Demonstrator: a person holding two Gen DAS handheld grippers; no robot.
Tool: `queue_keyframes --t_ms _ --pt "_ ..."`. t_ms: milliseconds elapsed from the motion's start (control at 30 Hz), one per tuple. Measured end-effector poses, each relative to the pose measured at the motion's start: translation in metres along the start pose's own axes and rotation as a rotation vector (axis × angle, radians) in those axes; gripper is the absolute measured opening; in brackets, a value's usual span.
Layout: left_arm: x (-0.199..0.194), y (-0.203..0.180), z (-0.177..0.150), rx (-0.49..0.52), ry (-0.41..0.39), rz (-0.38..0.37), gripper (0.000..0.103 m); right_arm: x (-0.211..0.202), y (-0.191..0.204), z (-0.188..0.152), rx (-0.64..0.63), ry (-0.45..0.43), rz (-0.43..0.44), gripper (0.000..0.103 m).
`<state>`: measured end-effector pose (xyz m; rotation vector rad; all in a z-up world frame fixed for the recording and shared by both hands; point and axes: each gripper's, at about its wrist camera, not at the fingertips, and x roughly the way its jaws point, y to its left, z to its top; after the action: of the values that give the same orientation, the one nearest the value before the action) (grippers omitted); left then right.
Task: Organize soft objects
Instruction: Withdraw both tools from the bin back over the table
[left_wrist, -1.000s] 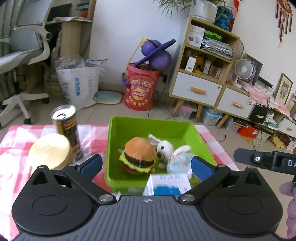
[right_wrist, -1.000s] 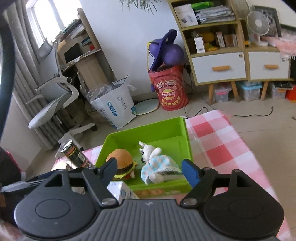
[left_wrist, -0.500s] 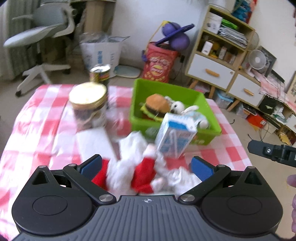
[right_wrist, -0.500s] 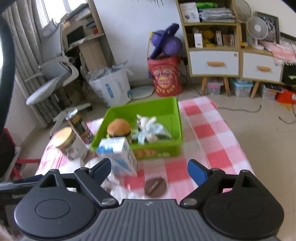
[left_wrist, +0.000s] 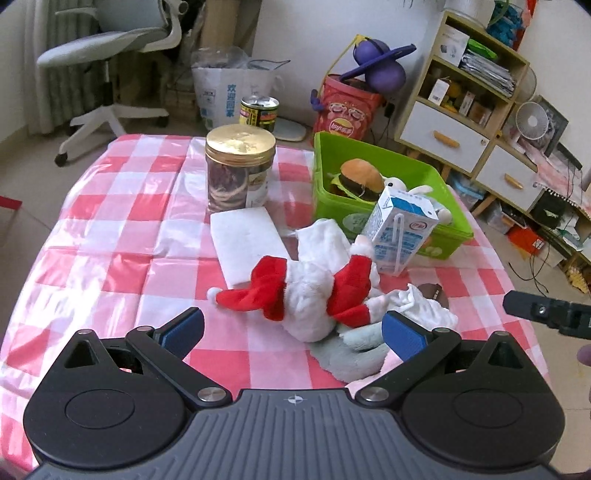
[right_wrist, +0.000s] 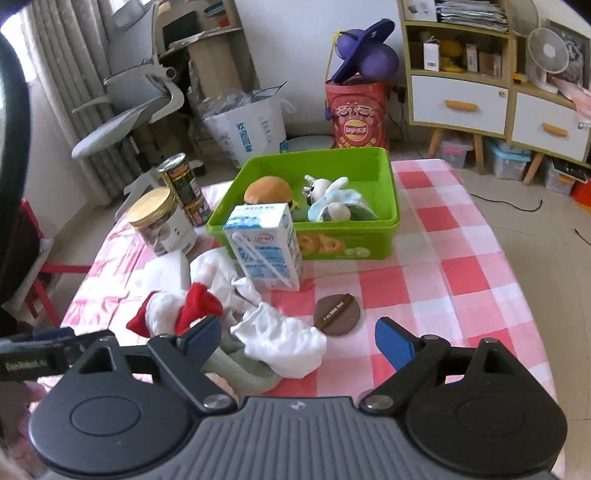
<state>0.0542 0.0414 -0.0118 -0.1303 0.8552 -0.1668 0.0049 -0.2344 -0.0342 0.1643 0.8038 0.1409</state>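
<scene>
Both tongs (left_wrist: 291, 332) (right_wrist: 297, 336) wide open, empty

A blue and white milk carton (right_wrist: 264, 245) is standing on the counter with the pink checked cloth (right_wrist: 424, 280). A gold-lidded clear jar (left_wrist: 240, 168) is sitting by a tall printed can (left_wrist: 258, 112). A round brown disc (right_wrist: 337, 309) is lying flat.

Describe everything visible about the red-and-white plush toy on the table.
The red-and-white plush toy looks like fluffy white fabric dressed in red, with a red pom-pom-tipped hat pointing left. It lies flopped on the checked tablecloth, outside the green bin, between the left tool's open fingers, ungrasped. It rests against the milk carton, overlapping the white napkin and grey cloth.
</scene>
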Motion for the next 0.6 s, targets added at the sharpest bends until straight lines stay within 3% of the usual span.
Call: queue_keyframes --t_ms 367,600 --pt "0.003 0.02 -0.022 0.05 0.028 -0.014 0.098 0.009 0.0 -0.011 -0.015 0.036 -0.021 0.066" --pt "0.016 0.019 -0.036 0.073 0.063 -0.089 0.098 0.022 -0.015 -0.022 0.0 0.096 -0.047 0.066"
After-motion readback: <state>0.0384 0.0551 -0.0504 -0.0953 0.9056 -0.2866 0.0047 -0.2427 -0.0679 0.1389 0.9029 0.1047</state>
